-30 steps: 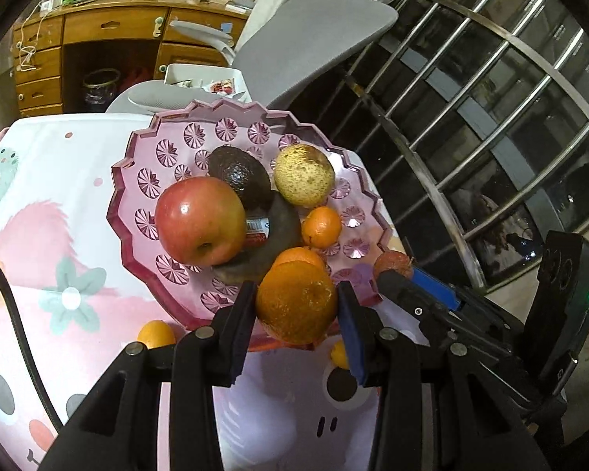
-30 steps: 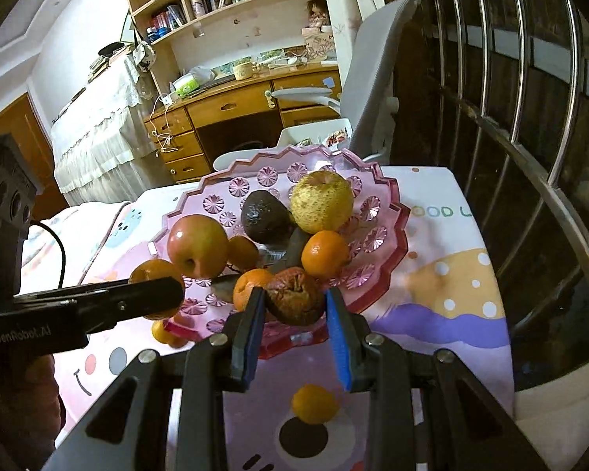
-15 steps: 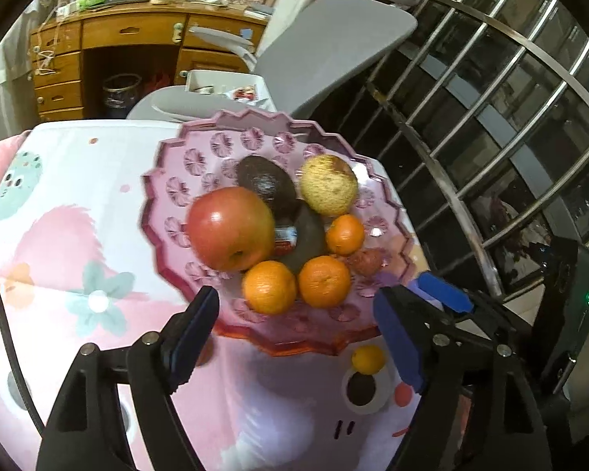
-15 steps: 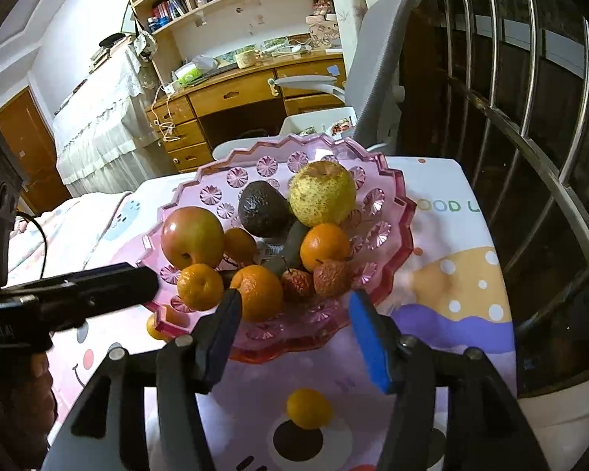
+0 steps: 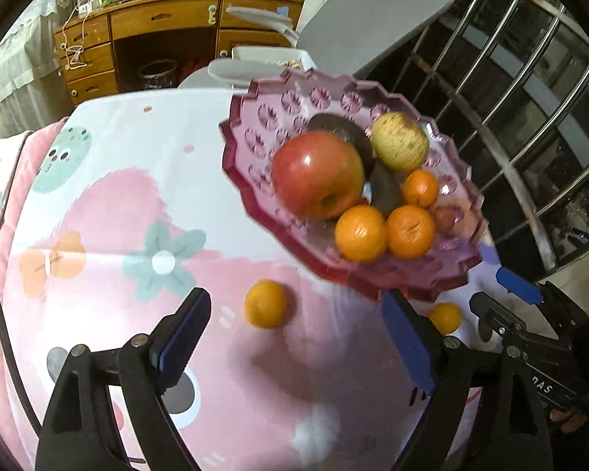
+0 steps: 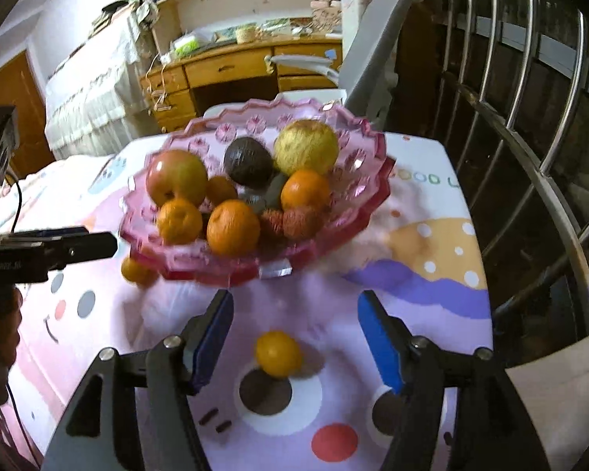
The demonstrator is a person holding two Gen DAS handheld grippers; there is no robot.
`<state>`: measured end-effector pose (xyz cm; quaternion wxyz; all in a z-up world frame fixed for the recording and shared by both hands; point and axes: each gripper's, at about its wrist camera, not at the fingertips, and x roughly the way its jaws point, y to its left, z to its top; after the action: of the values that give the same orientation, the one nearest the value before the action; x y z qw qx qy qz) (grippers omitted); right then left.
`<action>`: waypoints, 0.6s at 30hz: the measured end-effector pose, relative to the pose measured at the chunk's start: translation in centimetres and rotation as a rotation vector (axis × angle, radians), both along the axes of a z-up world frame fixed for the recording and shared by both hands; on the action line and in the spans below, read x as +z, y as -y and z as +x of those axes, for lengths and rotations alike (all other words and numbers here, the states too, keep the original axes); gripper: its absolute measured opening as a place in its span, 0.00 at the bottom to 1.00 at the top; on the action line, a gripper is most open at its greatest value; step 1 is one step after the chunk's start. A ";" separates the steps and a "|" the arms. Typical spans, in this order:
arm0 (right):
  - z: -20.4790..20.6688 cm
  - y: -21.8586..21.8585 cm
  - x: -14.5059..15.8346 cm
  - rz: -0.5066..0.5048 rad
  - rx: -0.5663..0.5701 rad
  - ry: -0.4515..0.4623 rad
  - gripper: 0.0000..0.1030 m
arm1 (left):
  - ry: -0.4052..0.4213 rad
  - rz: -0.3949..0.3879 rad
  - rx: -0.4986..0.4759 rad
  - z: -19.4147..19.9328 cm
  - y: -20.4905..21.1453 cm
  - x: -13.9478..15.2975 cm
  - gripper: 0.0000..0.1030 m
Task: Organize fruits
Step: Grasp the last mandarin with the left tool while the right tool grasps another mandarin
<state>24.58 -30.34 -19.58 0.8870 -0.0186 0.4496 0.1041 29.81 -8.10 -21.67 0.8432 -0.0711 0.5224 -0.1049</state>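
Observation:
A pink glass fruit bowl (image 5: 255, 149) (image 6: 373, 180) stands on the cartoon tablecloth and holds a red apple (image 5: 318, 174), a yellow pear (image 5: 399, 141), a dark avocado (image 6: 248, 161), several mandarins and two lychees (image 6: 300, 218). One mandarin (image 5: 266, 303) lies loose on the cloth just ahead of my open, empty left gripper (image 5: 294, 333). A small yellow-orange fruit (image 6: 278, 353) lies on the cloth between the fingers of my open, empty right gripper (image 6: 294, 333). The same fruit shows at the lower right in the left wrist view (image 5: 445, 317).
A metal railing (image 6: 530, 149) runs along the table's right edge. A grey office chair (image 5: 365, 4) and a wooden desk (image 5: 157, 23) stand behind the table. The left gripper's finger (image 6: 74, 245) reaches in from the left in the right wrist view.
Both grippers have opened, leaving a mandarin and a lychee in the bowl. Both have pulled back from the bowl and now hang over the loose fruits on the cloth.

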 end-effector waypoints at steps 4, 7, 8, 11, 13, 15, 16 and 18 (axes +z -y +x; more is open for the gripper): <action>-0.3 -0.6 -1.2 -0.006 0.008 -0.036 0.64 | -0.018 0.020 0.007 0.1 0.2 -1.3 0.85; -0.3 -1.2 -2.2 -0.013 0.020 -0.069 0.64 | -0.025 0.036 0.019 0.3 0.3 -2.3 0.85; -0.3 -1.3 -2.5 -0.014 0.022 -0.076 0.64 | -0.022 0.039 0.021 0.3 0.4 -2.6 0.85; -0.4 -1.6 -3.1 -0.022 0.031 -0.090 0.64 | -0.009 0.055 0.030 0.6 0.4 -3.2 0.85; -0.5 -1.8 -3.5 -0.037 0.036 -0.098 0.64 | -0.004 0.062 0.034 0.9 0.4 -3.4 0.85; -0.6 -2.0 -3.6 -0.055 0.043 -0.095 0.64 | 0.002 0.068 0.036 1.0 0.5 -3.5 0.84; -0.6 -2.2 -3.7 -0.065 0.046 -0.092 0.64 | 0.005 0.071 0.035 1.1 0.6 -3.7 0.82; -0.7 -2.3 -3.7 -0.080 0.054 -0.086 0.56 | -0.003 0.078 0.031 1.2 0.8 -4.0 0.78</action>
<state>23.92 -28.00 -23.33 0.8622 -0.0616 0.4906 0.1107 31.00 -8.93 -25.67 0.8462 -0.0466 0.5260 -0.0714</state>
